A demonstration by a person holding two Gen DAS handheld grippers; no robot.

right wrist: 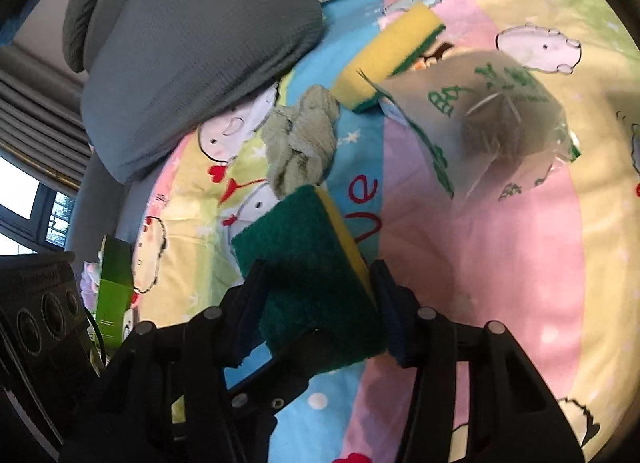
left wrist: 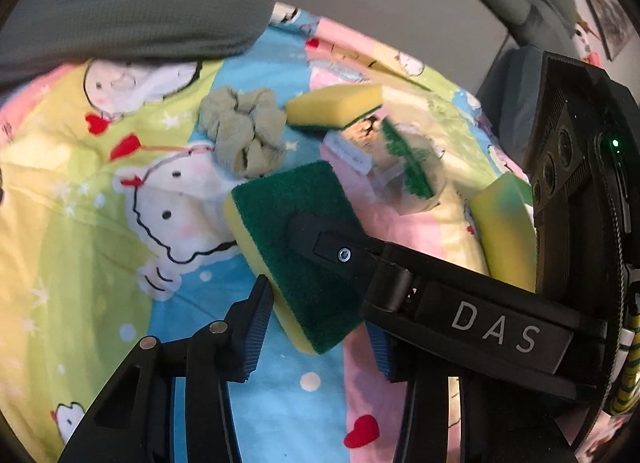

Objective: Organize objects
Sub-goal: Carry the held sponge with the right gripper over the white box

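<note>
Bed sheet [right wrist: 500, 263] w/ cartoon print in pink, blue, yellow stripes covered the whole surface; grey pillow [right wrist: 192, 47] at its far edge, window w/ curtain beyond in right wrist view. Clear plastic bag [right wrist: 480, 123] w/ green print lay near a 2nd sponge [right wrist: 384, 55] & a crumpled green cloth [right wrist: 304, 139]. Held sponge [left wrist: 296, 247], green scourer side up, long axis ran diagonally away from both cams. Both grippers gripped it: left gripper [left wrist: 320, 327] clenched on its near end, right gripper [right wrist: 320, 299] clamped across its sides
</note>
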